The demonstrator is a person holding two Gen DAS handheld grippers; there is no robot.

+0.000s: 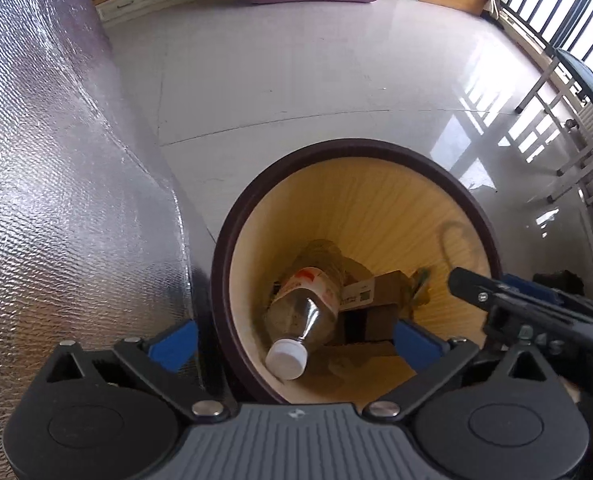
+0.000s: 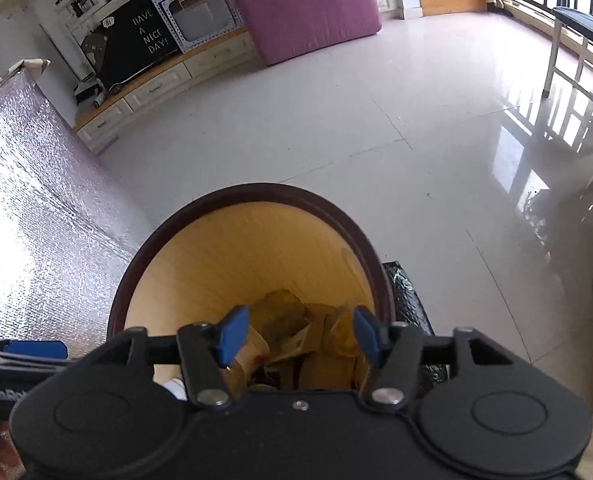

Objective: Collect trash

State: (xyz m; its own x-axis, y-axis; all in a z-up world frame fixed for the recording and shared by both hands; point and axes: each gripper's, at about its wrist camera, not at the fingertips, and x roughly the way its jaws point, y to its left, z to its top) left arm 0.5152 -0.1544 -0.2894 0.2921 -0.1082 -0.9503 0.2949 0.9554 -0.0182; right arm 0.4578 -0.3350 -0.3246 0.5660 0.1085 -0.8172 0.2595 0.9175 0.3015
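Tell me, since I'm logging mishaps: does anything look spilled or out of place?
Nothing stands out. The plastic bottle and cardboard scraps lie inside the bin, and the floor around it shows no spill.

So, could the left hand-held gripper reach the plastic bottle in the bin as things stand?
Probably yes: the left hand-held gripper is open above the bin, and the plastic bottle lies uncovered on top, cap nearest. Only the bin's depth might hinder it.

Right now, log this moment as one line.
left gripper: open, empty, above trash bin | right gripper: open, empty, above bin | bin holds plastic bottle, cardboard box
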